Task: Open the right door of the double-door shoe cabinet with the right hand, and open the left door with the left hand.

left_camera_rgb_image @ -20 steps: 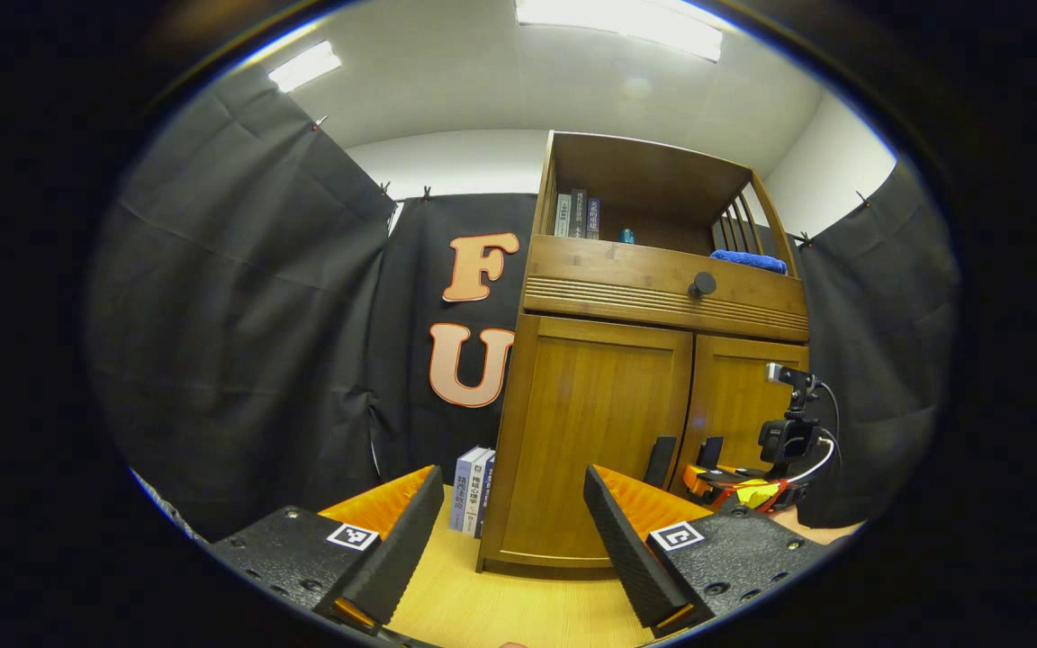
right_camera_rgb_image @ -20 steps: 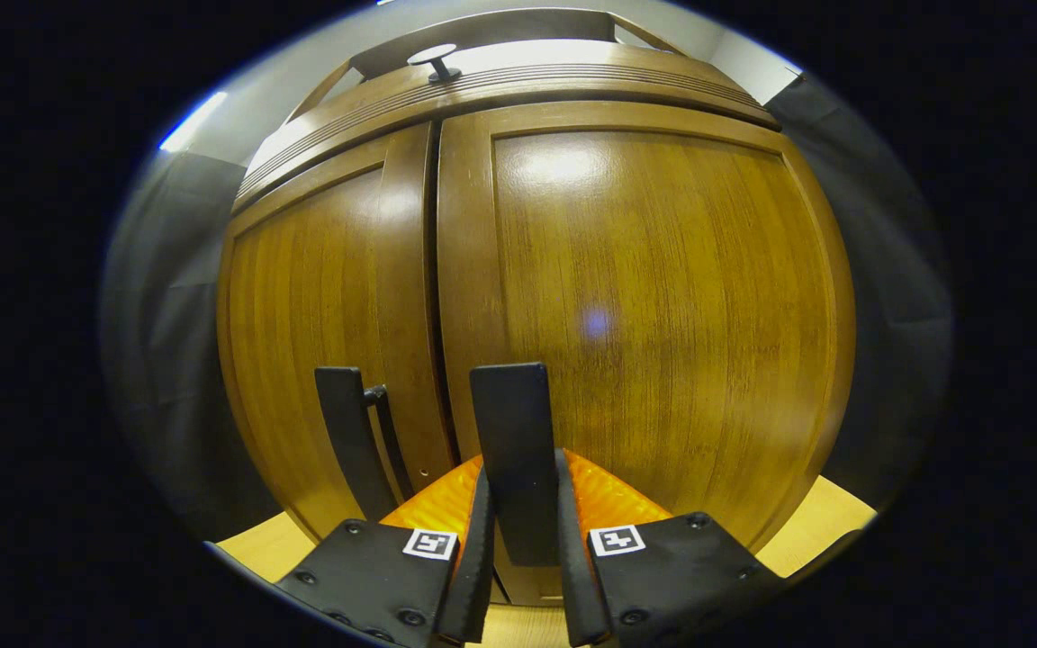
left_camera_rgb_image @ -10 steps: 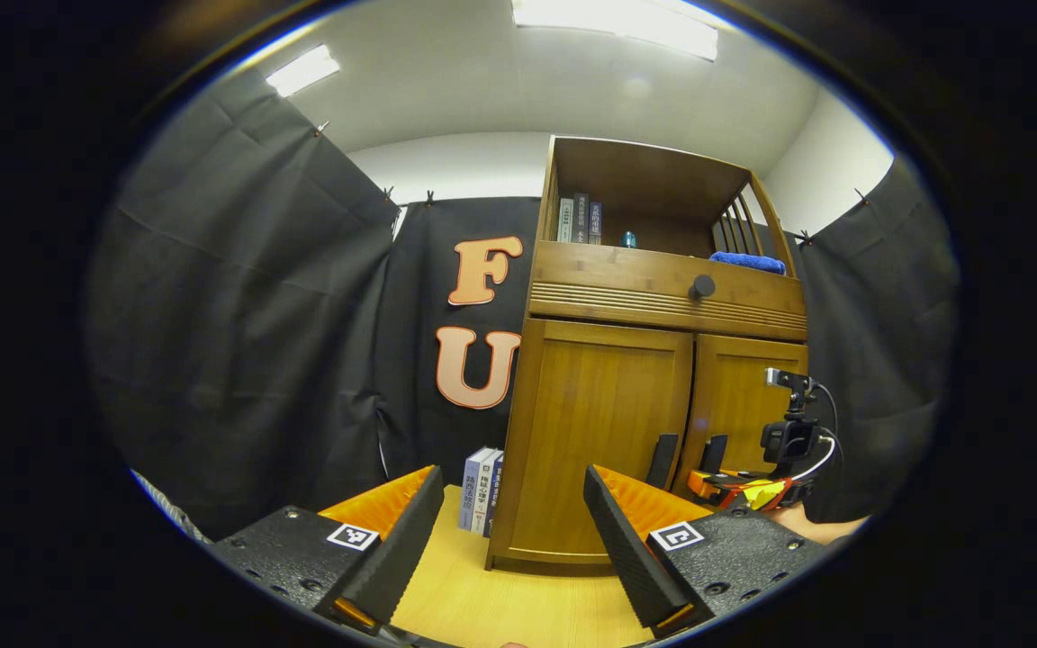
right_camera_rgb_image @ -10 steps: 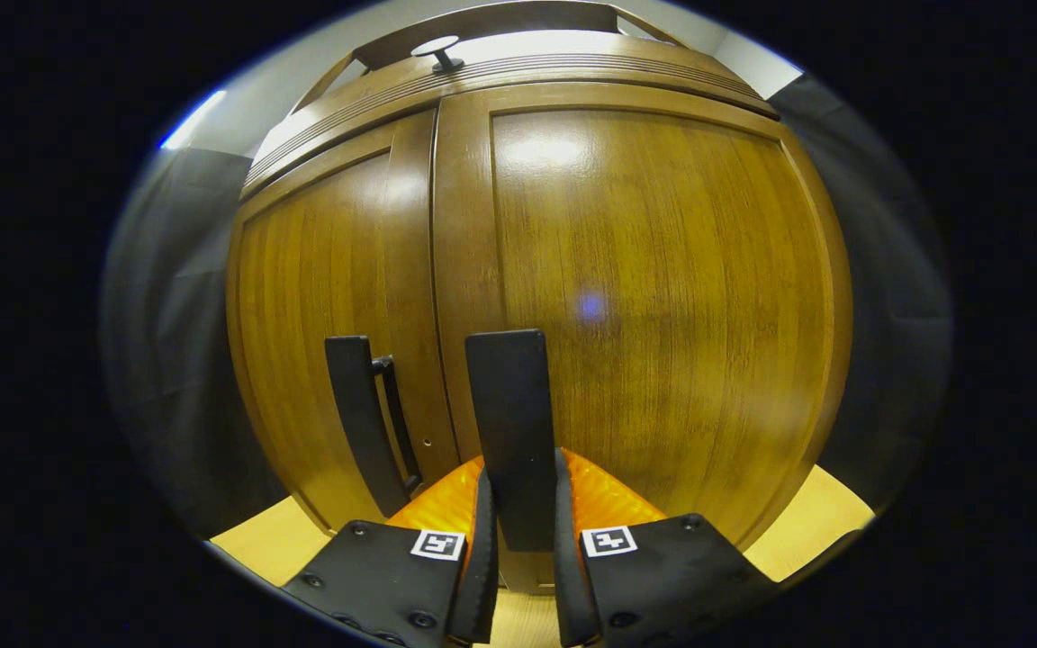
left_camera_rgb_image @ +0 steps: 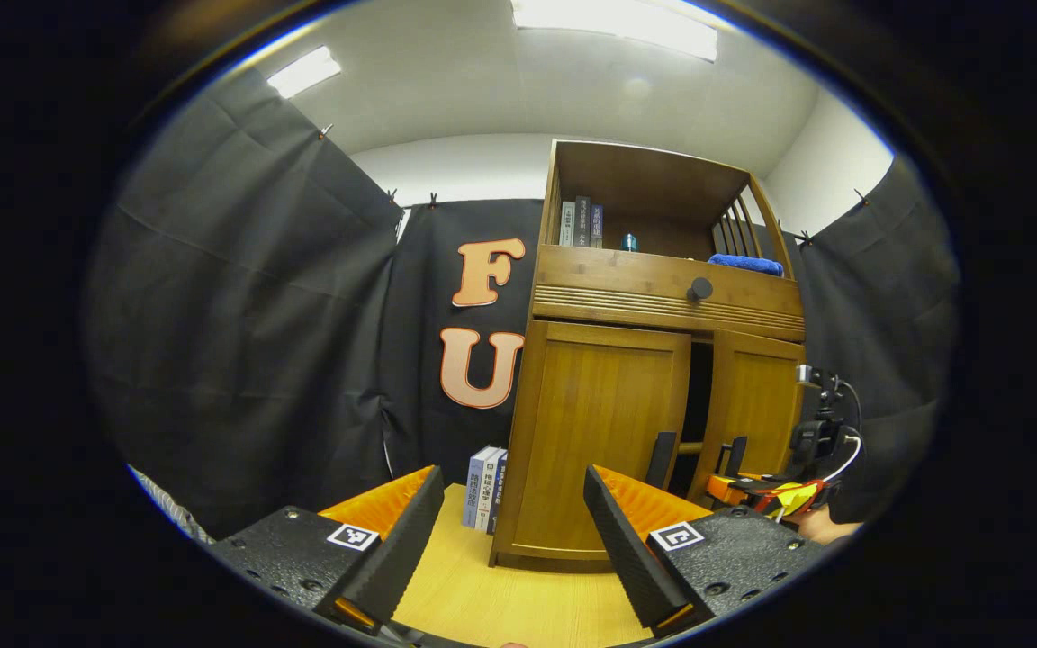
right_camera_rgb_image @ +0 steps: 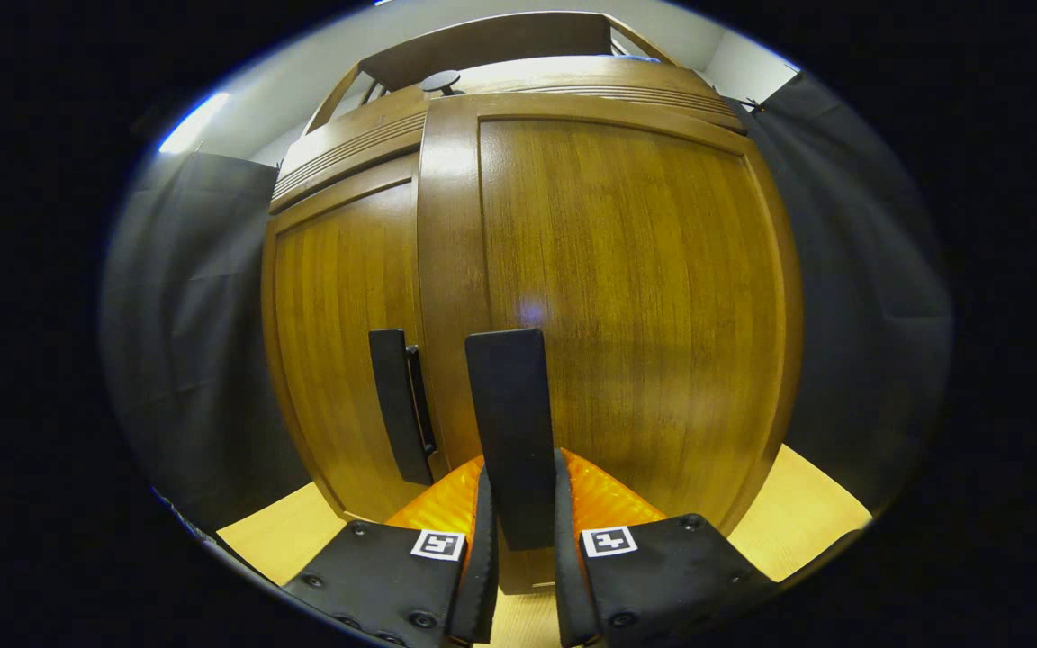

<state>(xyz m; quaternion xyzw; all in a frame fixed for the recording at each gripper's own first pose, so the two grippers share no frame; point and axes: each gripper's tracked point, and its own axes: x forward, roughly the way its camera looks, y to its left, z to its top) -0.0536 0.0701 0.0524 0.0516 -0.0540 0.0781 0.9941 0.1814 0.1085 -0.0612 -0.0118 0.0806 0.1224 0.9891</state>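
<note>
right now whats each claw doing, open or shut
Left claw: open, holding nothing.
Right claw: shut on the right door handle, right door ajar.

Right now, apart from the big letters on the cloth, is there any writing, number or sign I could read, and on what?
Nothing can be quoted.
Books on the floor beside the cabinet: spine print too small to read.
Books on the top shelf: spines too blurred to read.
Square markers on the left gripper: black-and-white patterns, no words.
</note>
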